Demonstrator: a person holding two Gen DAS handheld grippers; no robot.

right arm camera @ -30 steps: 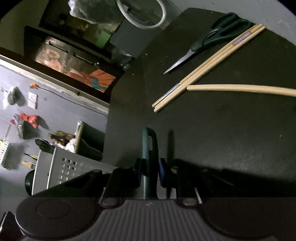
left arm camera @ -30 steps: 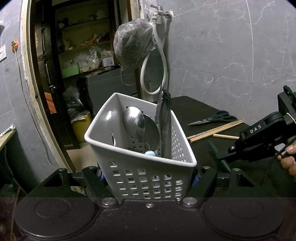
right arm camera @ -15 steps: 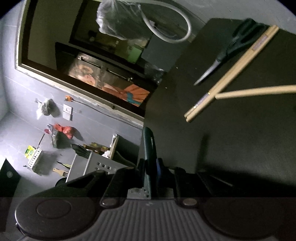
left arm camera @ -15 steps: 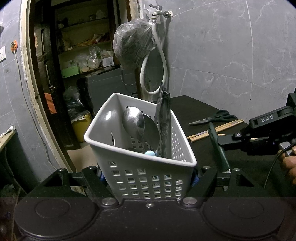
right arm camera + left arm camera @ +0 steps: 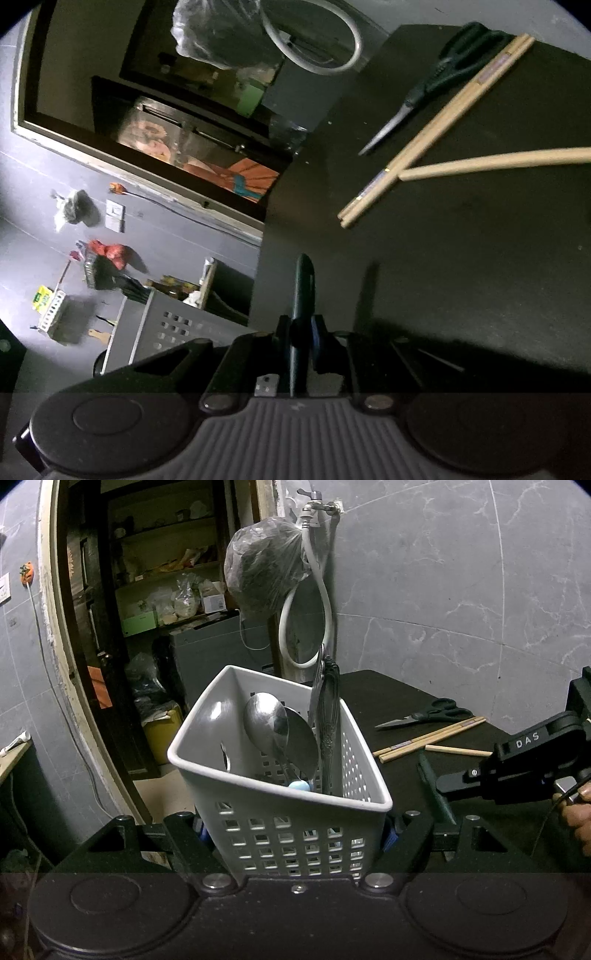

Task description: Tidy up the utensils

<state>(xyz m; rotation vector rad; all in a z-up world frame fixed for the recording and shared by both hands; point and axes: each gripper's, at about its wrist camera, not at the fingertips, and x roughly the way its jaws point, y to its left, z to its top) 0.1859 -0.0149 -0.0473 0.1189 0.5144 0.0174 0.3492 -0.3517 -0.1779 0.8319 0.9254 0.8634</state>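
My left gripper [image 5: 295,830] is shut on a white perforated basket [image 5: 258,786], one finger on each side of its lower wall. Inside the basket stand two metal spoons [image 5: 266,716], ornate metal handles [image 5: 328,709] and a small light-blue piece [image 5: 298,785]. To its right, my right gripper [image 5: 448,788] [image 5: 301,328] is shut on a dark green utensil handle [image 5: 434,794] [image 5: 303,284], tilted up above the black table [image 5: 388,701]. Farther back on the table lie black scissors [image 5: 424,716] [image 5: 436,81], a pair of chopsticks [image 5: 432,734] [image 5: 436,125] and a single wooden stick [image 5: 458,751] [image 5: 498,162].
A tap with a looped white hose [image 5: 325,602] and a hanging plastic bag [image 5: 262,572] are on the marble wall behind the basket. A doorway with cluttered shelves [image 5: 155,590] opens to the left. The table's left edge [image 5: 266,221] drops off beside my right gripper. A hand [image 5: 576,812] holds it.
My right gripper has tipped upward with the green handle between its fingers, raising it off the table. The basket and my left gripper have stayed in place.
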